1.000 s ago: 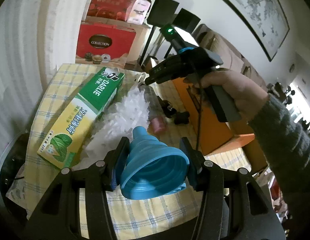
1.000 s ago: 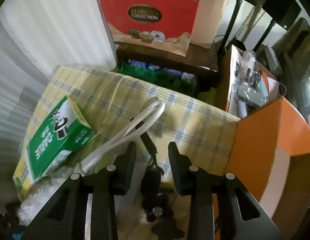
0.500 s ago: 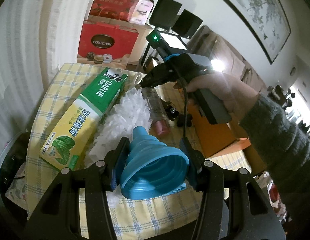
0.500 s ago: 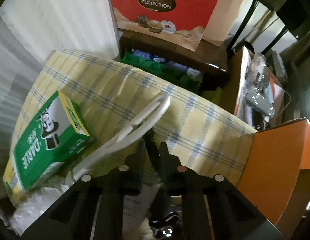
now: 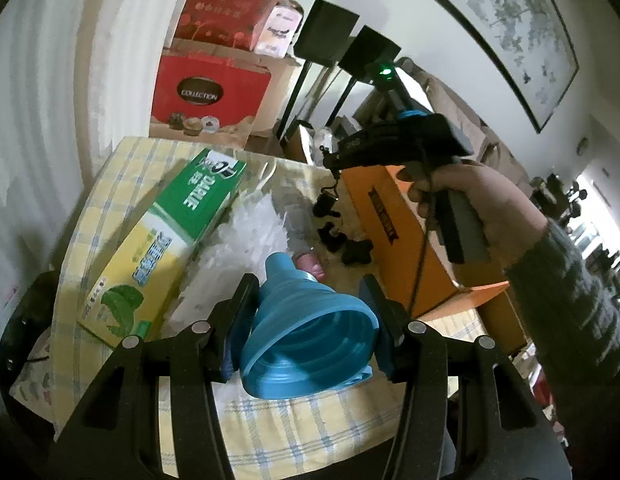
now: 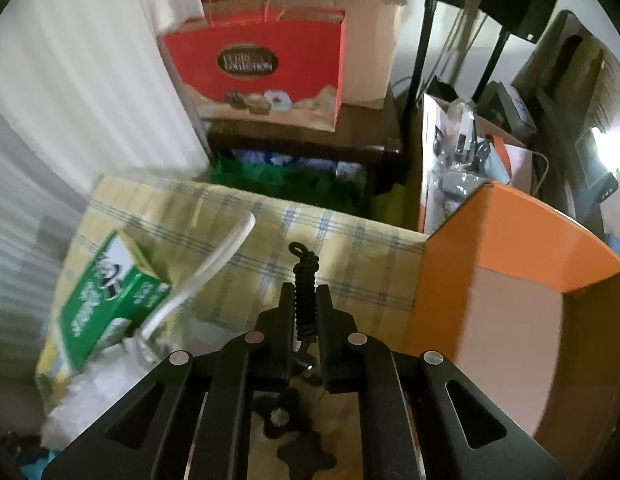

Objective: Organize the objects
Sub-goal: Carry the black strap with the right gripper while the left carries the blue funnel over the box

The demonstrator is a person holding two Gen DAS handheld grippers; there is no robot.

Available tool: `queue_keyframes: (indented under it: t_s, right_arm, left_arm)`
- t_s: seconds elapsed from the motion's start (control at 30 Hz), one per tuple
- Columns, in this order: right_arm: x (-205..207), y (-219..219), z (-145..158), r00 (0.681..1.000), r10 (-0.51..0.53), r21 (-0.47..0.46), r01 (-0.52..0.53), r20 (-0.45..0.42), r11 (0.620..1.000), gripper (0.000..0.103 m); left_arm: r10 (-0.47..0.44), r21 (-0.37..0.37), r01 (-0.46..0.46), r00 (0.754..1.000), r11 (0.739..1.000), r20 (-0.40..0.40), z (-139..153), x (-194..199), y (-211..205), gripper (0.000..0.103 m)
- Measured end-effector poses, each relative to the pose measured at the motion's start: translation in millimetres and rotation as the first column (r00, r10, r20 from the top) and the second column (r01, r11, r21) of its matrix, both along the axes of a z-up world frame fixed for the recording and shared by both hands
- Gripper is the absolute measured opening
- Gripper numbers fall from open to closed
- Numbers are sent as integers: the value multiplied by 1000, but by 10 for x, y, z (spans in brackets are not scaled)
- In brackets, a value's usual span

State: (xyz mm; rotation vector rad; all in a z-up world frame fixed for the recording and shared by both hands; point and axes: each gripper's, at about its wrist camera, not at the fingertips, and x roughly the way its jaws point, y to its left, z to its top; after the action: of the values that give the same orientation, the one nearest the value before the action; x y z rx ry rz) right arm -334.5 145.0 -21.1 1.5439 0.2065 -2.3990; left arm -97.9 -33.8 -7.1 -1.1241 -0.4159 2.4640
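My left gripper (image 5: 308,304) is shut on a blue collapsible funnel (image 5: 310,336) and holds it above the near part of the checked tablecloth (image 5: 294,432). My right gripper (image 6: 305,300) is shut on a black braided cord (image 6: 305,280) and lifts it; black knob-shaped pieces (image 6: 284,418) hang below it. From the left wrist view the right gripper (image 5: 334,162) sits above the table's far side, the cord (image 5: 328,200) dangling under it, beside the orange box (image 5: 406,236).
A green and yellow Darlie box (image 5: 166,240) lies at the left, a white fluffy duster (image 5: 246,240) with a white handle (image 6: 214,268) beside it. More black knobs (image 5: 346,244) lie on the cloth. The orange box (image 6: 510,300) stands open at the right. Red gift boxes (image 6: 262,64) stand behind.
My right gripper closed on the black cord and has lifted it upward off the table. My left gripper keeps hold of the funnel with little movement.
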Motion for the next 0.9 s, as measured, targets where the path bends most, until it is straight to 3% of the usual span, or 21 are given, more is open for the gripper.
queue_keyframes:
  t_s: [0.33,0.67,0.9]
  right_arm:
    - [491,175,565,994,-13,-139,-2,-107,990,9]
    - [1107,298,860,972,-24,-236,-33,-234,971,9]
    - [1500,325,1016,947,-31,-243,-50,-320,969,9]
  left_arm:
    - [27,-14,-27,999,1000,-35,252,-122,95,49]
    - [55,-57,-59,996,997,-74,562,-319,194,49]
    - [46,-102,-54,996,993,-80,666,-375,429,49]
